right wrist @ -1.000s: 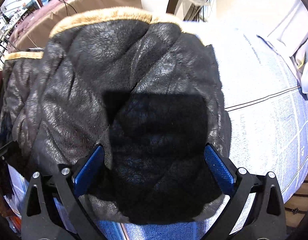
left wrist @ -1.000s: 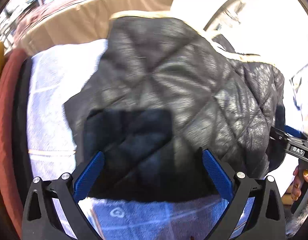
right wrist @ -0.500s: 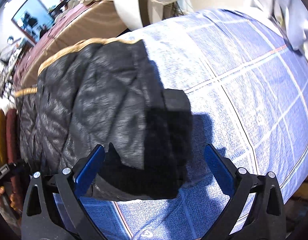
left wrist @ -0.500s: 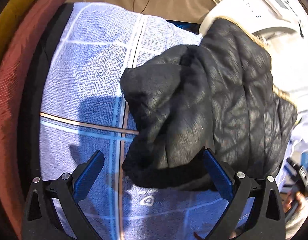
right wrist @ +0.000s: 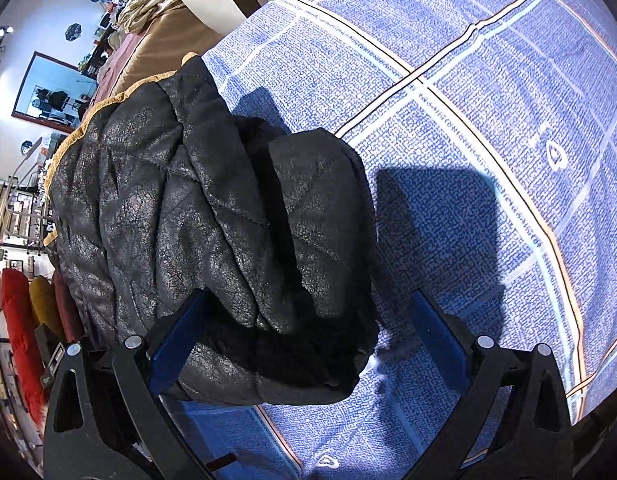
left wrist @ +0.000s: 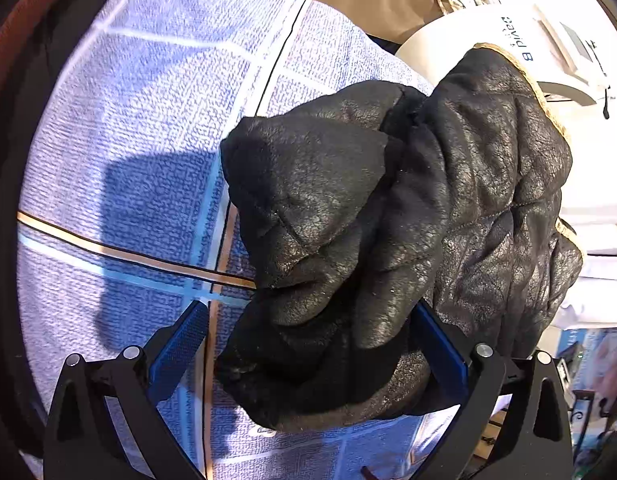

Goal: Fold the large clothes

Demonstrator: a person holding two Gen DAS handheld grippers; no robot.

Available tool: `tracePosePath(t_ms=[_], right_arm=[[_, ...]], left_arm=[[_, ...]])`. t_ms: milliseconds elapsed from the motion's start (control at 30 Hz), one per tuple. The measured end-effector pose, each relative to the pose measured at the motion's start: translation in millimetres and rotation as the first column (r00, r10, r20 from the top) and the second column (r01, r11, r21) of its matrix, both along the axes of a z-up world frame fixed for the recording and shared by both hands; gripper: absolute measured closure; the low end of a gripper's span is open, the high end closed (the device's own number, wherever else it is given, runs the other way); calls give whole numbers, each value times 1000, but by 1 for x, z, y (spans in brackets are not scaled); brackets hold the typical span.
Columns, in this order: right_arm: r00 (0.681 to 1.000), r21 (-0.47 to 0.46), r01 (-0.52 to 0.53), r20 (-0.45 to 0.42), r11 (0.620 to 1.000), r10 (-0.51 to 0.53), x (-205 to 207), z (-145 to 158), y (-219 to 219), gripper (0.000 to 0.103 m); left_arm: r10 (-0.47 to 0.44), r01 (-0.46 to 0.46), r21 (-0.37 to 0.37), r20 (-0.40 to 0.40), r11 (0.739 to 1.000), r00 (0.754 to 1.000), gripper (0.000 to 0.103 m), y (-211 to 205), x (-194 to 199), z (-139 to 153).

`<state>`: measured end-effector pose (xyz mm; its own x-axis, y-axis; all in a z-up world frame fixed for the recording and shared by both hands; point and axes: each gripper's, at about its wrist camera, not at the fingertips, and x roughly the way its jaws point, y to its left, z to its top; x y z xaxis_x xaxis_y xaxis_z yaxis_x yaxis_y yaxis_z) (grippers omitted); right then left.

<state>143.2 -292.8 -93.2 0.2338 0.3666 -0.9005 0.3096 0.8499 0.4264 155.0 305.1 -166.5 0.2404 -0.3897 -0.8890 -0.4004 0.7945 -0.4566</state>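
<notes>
The black quilted jacket [left wrist: 388,220] is judged only partly folded, bunched in a thick roll on the blue checked bedspread [left wrist: 128,120], with flattening left; the left gripper [left wrist: 312,344] and the right gripper [right wrist: 308,344] are each held low, jaws spread and unclenched astride 1 end.

Jacket [left wrist: 388,220] now bunched into heap; more blue bedcover [right wrist: 488,140] exposed vs. before.

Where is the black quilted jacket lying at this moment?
The black quilted jacket lies bunched on the blue plaid bedspread, right of centre in the left wrist view and left of centre in the right wrist view, between each hand-held gripper's open fingers.
</notes>
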Motion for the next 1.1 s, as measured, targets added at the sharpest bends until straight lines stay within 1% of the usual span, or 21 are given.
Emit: tracePosePath(t_ms=[100, 167, 233, 333, 400, 533, 667, 733, 867, 1033, 1100], right_arm=[[999, 30, 25, -23, 999, -24, -2, -8, -1, 5], [999, 32, 25, -28, 999, -24, -1, -8, -2, 5], [999, 23, 20, -30, 1000, -20, -2, -8, -2, 5], [999, 18, 18, -38, 1000, -17, -5, -8, -3, 5], [999, 16, 15, -41, 1000, -14, -3, -8, -3, 5], [999, 25, 12, -39, 1000, -11, 0, -7, -1, 5], [999, 87, 38, -32, 996, -35, -1, -12, -8, 5], [998, 106, 53, -25, 993, -51, -1, -13, -14, 5], [997, 150, 72, -19, 986, -70, 5, -23, -25, 5], [999, 217, 49, -29, 975, -44, 18, -46, -25, 5], [998, 265, 60, -36, 962, -53, 21, -59, -26, 5]], left_arm=[[-30, 30, -13, 12, 999, 999, 5, 0, 7, -1], [-52, 53, -27, 33, 998, 998, 5, 2, 14, -6], [-82, 84, -40, 52, 996, 995, 5, 4, 23, -14], [-104, 107, -64, 40, 992, 994, 5, 8, 40, -30], [-117, 119, -49, 41, 992, 992, 5, 8, 52, -32], [-134, 135, -13, 48, 991, 990, 5, 3, 64, -24], [-114, 116, -49, 56, 992, 992, 6, 18, 59, -24], [-112, 115, -55, 58, 992, 992, 7, 23, 58, -26], [-112, 114, -29, 38, 993, 993, 7, 24, 58, -27], [-103, 103, -7, 9, 995, 995, 5, 25, 68, -32], [-92, 92, -7, -1, 996, 996, 5, 26, 70, -35]])
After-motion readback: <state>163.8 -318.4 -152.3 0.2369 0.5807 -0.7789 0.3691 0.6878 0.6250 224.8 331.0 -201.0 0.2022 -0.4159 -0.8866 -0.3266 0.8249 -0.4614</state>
